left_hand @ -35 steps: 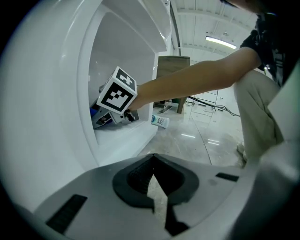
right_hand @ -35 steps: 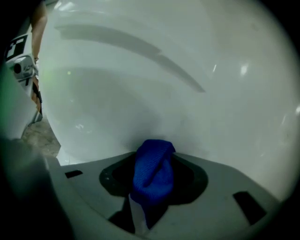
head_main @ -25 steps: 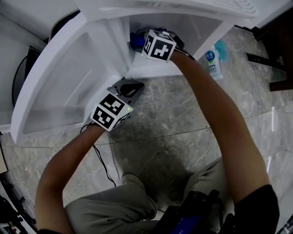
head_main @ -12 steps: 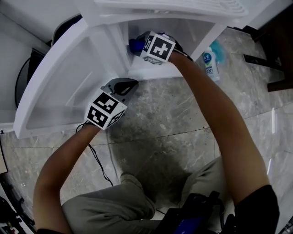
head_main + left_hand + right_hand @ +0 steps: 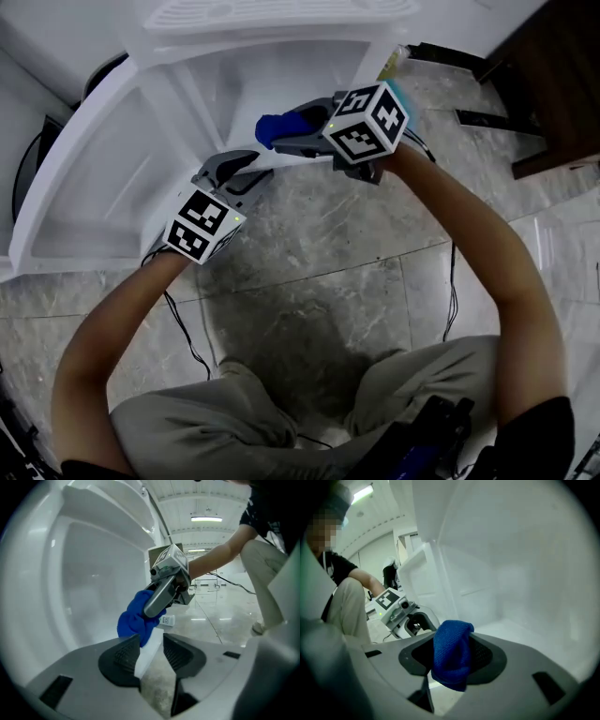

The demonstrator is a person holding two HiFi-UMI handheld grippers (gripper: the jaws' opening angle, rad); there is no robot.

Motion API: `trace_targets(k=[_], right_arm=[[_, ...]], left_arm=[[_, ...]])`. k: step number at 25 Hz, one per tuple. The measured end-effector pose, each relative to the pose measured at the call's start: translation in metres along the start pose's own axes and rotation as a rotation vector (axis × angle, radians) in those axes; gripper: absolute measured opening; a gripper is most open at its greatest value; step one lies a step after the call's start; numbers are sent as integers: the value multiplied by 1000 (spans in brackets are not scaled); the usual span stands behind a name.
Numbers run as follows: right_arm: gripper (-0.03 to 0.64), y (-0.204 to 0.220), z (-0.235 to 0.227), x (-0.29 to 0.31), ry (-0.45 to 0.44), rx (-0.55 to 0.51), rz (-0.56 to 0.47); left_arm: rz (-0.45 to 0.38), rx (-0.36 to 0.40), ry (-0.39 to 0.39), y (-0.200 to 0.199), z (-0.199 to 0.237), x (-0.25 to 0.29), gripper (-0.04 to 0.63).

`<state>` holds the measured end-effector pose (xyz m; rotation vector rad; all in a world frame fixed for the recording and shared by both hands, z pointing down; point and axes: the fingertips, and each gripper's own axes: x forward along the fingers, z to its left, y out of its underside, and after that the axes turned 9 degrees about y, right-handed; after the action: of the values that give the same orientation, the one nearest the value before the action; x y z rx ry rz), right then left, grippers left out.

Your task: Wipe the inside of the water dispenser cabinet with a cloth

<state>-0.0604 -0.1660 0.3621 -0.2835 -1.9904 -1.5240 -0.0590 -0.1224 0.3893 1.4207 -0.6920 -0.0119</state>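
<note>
Step in hand, as I judged it: btwn wiping passes. The right tongs point(image 5: 286, 139) were clenched on the cloth point(image 5: 273, 128), a bunched blue wad. It was held in the air at the mouth of the cabinet point(image 5: 309, 66), which sat at 12 o'clock in the head view w/ its door point(image 5: 94, 178) swung open toward 9–10 o'clock. The cloth touched nothing that I could see. The white inner walls point(image 5: 525, 573) lay just beyond it in the right gripper view.

The left tongs point(image 5: 246, 169) sat at approx 8 o'clock from the cloth, near but apart, by the door's lower corner. Their jaws were opening. A white edge point(image 5: 145, 653), prob. the door's, showed in the gap, but the pads point(image 5: 123, 656) didn't press on it, so released.

Next move, my guess: swing the wad in toward 12 o'clock, press it flat on a wall, drag across. The grip must be firm, since much of the wad stuck out past the pads & could pull free under drag.

Orientation: in the head view the right tongs ran 3-to-9, tips at 9, cloth poking out the tip end. In the right gripper view the wad's long axis ran 12-to-6, across the jaws, w/ the rounded top at 12 & the loose end drooping at 6.
</note>
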Motion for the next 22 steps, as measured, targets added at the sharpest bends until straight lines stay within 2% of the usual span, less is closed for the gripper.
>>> trace_targets(k=[3, 4, 8, 11, 15, 18, 22], right_arm=[[152, 16, 7, -33, -5, 95, 2], [150, 20, 8, -43, -4, 119, 0], [150, 27, 9, -82, -7, 241, -50], [150, 30, 10, -104, -41, 332, -85], [150, 34, 11, -114, -81, 402, -104], [150, 33, 15, -115, -114, 427, -114], [150, 36, 23, -117, -152, 401, -87]], left_arm=[[-54, 88, 12, -31, -10, 25, 248], [-67, 109, 17, -40, -14, 32, 264], [-69, 239, 81, -69, -44, 58, 264], [-70, 352, 130, -83, -66, 75, 265], [-48, 470, 110, -96, -69, 81, 265], [-31, 536, 103, -102, -73, 82, 278], [-3, 642, 119, -107, -84, 84, 279]])
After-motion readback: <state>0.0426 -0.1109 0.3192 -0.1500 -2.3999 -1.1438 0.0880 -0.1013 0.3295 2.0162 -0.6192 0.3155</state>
